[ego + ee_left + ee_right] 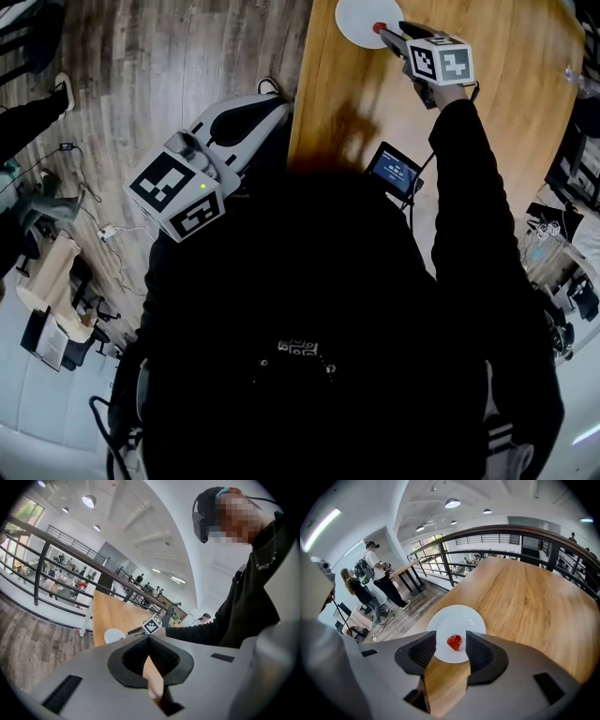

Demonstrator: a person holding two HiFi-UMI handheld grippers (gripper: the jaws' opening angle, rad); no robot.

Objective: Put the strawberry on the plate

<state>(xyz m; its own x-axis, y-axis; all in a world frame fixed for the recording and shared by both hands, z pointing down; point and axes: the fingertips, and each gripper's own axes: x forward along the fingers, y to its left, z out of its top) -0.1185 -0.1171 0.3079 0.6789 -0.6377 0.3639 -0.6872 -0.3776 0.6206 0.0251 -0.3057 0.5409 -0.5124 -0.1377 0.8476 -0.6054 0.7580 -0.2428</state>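
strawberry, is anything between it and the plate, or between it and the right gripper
Nothing visible stands in the way. The strawberry lies on the white plate, near the plate's closer edge. It sits between the open jaws of the right gripper, with a thin gap to the pad on each side.

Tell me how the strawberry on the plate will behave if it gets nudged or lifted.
The strawberry is small against the plate, so probably light. Rounded and tapered, it may roll or slide on the smooth plate if nudged. If real, a hard squeeze would likely bruise it.
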